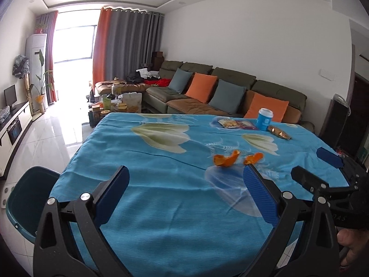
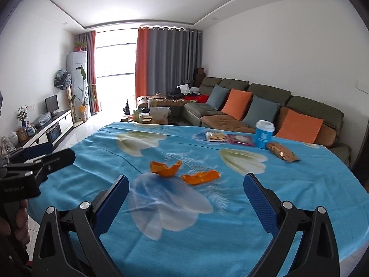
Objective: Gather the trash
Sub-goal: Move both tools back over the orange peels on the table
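Two pieces of orange peel (image 2: 165,168) and (image 2: 200,176) lie side by side on the blue flowered tablecloth (image 2: 207,235), near the middle of the table, with a small gap between them. In the right wrist view the larger peel is at about 11 o'clock from the right gripper (image 2: 186,192) and the flatter one at about 12 o'clock; that gripper's blue-padded fingers (image 2: 260,205) stand spread wide with nothing between them. The left gripper (image 1: 184,184) hovers over the near side of the cloth, likewise spread wide and empty, with the peels (image 1: 226,159) at about 1 o'clock from it. At the far right of the table, around 1 to 2 o'clock, a blue cup with a white lid (image 2: 264,134) stands upright; its label carries a white square whose print is too small to read. Just beside it lie a brown snack packet (image 2: 281,152), a pink wrapper (image 2: 239,140) and a clear biscuit pack (image 2: 215,136), writing illegible. A teal bin (image 1: 27,200) sits beside the table's left edge at about 9 o'clock. On the left gripper's black body, seen from the right wrist, small white lettering (image 2: 13,188) is blurred beyond reading
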Demonstrator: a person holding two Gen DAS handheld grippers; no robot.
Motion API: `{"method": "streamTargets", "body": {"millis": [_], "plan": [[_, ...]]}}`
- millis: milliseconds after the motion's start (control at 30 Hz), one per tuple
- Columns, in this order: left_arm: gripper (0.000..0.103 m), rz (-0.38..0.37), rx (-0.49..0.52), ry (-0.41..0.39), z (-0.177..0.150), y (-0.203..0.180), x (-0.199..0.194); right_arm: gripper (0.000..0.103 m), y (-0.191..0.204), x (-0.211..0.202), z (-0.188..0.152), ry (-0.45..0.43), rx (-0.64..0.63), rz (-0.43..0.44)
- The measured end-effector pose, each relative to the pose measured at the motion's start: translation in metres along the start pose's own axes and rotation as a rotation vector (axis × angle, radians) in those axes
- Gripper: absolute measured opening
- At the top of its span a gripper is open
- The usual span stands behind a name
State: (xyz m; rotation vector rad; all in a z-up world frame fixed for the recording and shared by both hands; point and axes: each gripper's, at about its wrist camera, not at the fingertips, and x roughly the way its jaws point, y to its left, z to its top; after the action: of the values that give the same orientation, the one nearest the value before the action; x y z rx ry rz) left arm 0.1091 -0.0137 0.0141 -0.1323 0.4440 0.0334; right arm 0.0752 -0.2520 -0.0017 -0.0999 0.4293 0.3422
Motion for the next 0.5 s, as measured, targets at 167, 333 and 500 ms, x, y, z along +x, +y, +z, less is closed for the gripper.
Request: {"method": "streamTargets", "body": {"millis": [167, 333, 500], "plan": [[0.097, -0.013, 0.001, -0.016, 0.002, -0.004, -0.003, 0.096, -0.007, -0.001, -0.005, 0.006, 0.004, -0.025], [0.097, -0.014, 0.002, -0.013, 0.006, -0.004, 0.0, 0.096, -0.007, 0.008, -0.005, 0.027, -0.008, -0.031], [0.097, -0.014, -0.004, 0.013, 0.008, -0.001, 0.014, 0.096, -0.006, 0.026, -0.005, 0.068, -0.027, -0.029]]}}
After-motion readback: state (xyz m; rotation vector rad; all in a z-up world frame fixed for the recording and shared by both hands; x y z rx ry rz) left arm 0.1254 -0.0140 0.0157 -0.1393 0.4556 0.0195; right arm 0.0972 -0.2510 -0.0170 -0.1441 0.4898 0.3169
